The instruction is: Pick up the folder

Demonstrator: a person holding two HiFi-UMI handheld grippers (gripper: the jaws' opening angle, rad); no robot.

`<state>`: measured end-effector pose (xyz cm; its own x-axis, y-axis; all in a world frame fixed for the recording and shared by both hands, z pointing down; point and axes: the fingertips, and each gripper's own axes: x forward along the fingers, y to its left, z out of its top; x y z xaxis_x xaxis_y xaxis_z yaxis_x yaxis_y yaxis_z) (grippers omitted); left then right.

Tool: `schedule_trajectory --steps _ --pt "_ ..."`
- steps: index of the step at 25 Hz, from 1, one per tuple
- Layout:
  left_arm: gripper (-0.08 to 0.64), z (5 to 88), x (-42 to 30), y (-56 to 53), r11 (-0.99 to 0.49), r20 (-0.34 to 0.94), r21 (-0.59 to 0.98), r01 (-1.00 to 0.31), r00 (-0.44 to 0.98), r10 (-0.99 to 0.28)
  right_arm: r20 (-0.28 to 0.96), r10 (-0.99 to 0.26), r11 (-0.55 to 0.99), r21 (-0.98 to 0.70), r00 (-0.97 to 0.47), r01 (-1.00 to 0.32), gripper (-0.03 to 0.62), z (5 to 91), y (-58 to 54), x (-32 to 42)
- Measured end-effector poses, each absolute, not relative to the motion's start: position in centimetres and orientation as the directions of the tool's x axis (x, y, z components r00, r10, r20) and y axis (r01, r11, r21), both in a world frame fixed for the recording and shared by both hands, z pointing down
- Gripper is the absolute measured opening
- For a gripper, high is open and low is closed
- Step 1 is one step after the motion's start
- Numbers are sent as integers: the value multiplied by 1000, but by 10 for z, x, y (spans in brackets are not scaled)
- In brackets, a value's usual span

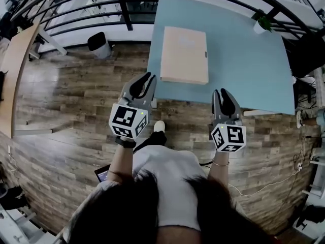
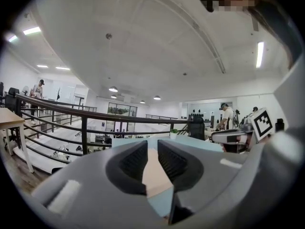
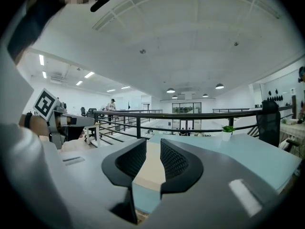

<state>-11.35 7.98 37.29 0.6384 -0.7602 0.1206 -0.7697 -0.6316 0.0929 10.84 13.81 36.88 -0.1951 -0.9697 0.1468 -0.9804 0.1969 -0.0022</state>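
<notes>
The left claw (image 1: 147, 80) and right claw (image 1: 224, 95) hang narrowly parted and empty, short of the pale blue surface (image 1: 249, 65), seemingly lining up on the flat beige paper folder (image 1: 184, 55) upper centre.

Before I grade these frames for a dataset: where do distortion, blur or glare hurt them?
Head view: strong fisheye bends the railing and the table edges, yet the folder stays clear. Left gripper view: black round border, the near jaws soft, the ceiling lamp blown out. Right gripper view: same border and soft jaws, even light, no glare on the table.
</notes>
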Motion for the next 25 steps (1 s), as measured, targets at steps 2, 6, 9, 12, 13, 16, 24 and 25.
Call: schedule_trajectory --steps 2,6,9,12,13,16,24,25 --pt "71 372 -113 62 -641 123 95 -762 648 -752 152 -971 185 -6 -184 -983 66 369 123 109" --pt "71 374 -114 37 -652 135 99 -752 659 -740 172 -971 168 -18 -169 -986 67 375 102 107" --pt "71 379 -113 22 -655 148 111 -747 664 -733 192 -968 162 -25 -164 -986 67 381 88 107" --pt "71 389 -113 14 -657 171 128 -743 669 -723 218 -962 163 -35 -166 -986 67 390 78 106" --pt "71 392 -112 11 -658 178 133 -741 671 -720 225 -960 164 -37 -168 -986 66 392 75 107" --pt "71 399 -107 -2 -659 190 146 -738 675 -713 238 -956 168 -41 -173 -985 66 398 58 110" --pt "71 398 -76 -70 -647 181 136 -750 661 -728 232 -952 193 -55 -201 -980 66 402 -12 139" --pt "71 396 -70 -80 -645 178 132 -753 658 -732 229 -951 199 -56 -207 -978 66 401 -24 144"
